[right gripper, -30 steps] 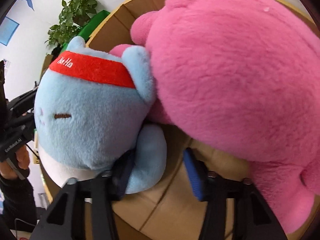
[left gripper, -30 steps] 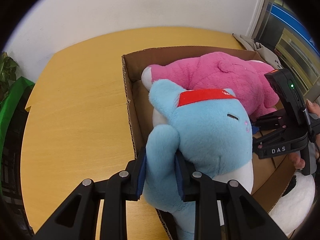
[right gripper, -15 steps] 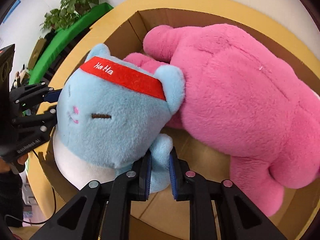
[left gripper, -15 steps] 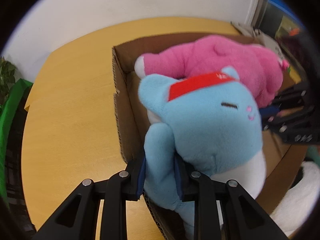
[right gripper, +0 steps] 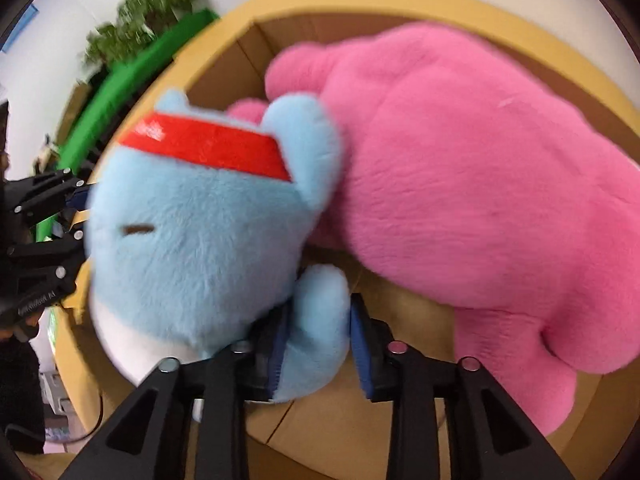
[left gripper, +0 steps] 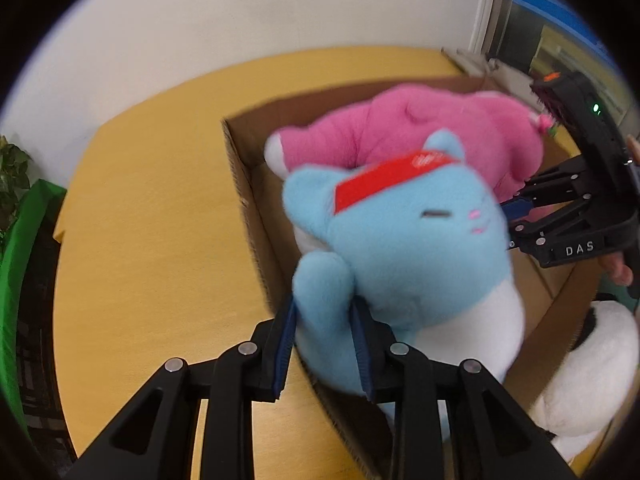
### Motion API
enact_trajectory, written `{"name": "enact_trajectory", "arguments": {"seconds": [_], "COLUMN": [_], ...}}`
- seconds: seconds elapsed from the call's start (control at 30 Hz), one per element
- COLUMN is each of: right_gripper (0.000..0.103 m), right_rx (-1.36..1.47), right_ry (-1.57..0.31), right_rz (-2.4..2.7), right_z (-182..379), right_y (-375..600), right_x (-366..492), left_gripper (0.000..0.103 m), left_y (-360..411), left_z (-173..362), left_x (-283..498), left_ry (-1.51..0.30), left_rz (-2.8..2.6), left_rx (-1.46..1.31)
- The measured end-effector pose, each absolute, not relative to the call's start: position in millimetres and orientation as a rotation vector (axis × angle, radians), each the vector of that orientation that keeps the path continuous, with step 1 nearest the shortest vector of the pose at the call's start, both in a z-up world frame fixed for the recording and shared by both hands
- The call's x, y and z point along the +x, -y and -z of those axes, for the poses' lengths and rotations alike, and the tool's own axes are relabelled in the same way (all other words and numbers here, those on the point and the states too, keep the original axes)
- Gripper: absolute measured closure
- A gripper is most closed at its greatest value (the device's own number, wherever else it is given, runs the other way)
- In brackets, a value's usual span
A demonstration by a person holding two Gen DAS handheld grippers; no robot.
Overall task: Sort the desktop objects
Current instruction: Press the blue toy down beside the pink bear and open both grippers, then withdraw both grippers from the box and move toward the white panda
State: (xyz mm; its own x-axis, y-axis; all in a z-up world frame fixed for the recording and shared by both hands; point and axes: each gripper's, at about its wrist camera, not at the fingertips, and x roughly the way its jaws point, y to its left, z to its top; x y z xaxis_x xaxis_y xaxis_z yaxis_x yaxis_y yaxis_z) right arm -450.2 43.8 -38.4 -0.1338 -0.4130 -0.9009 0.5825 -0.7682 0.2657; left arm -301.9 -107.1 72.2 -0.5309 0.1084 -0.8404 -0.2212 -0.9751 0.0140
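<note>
Cat plush [left gripper: 404, 240] before bear plush [left gripper: 420, 136], both in box [left gripper: 240, 184].

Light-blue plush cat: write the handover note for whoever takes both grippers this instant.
Left gripper: shut on one paw of the light-blue plush cat.
Right gripper: jaws have just been opening, the other paw between its pads.
Cat is at the brown cardboard box's edge, against the pink plush toy inside.
Done: pink toy boxed. Left: settle the cat, release; white plush toy lies outside.

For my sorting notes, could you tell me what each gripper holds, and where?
Both hold the blue plush cat with red headband: left gripper around one paw, right gripper around the other.
</note>
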Motion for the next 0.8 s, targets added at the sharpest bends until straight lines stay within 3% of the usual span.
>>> {"name": "enact_trajectory", "arguments": {"seconds": [0.07,0.13,0.23,0.37,0.53,0.8], "right_gripper": [0.018,0.01,0.01,0.009,0.009,0.012], "right_rx": [1.403,1.298,1.197,1.199,1.395,1.619], "right_ry": [-0.133,-0.018,0.065,0.027,-0.12,-0.071], "right_rz": [1.986,1.999,2.009,2.008,2.064,2.104], "right_z": [17,-7,-28,-28,9,59], "right_y": [-58,-66,-75,-82,-160,-191], "right_x": [-443,-436,-424,-404,-390,-371], "left_gripper": [0.075,0.075,0.075,0.075,0.074,0.074], "left_y": [110,105,72,50,58,60], "left_z": [-95,-111,-90,-52,-37,-45], "left_x": [-297,-300,-330,-361,-355,-348], "left_ry": [-0.145,-0.125,-0.212,-0.339,-0.43,-0.426], "left_rz": [-2.62,-2.619,-2.527,-2.515,-2.525,-2.58], "left_rx": [-1.32,-1.256,-1.336,-1.433,-1.484,-1.484]}}
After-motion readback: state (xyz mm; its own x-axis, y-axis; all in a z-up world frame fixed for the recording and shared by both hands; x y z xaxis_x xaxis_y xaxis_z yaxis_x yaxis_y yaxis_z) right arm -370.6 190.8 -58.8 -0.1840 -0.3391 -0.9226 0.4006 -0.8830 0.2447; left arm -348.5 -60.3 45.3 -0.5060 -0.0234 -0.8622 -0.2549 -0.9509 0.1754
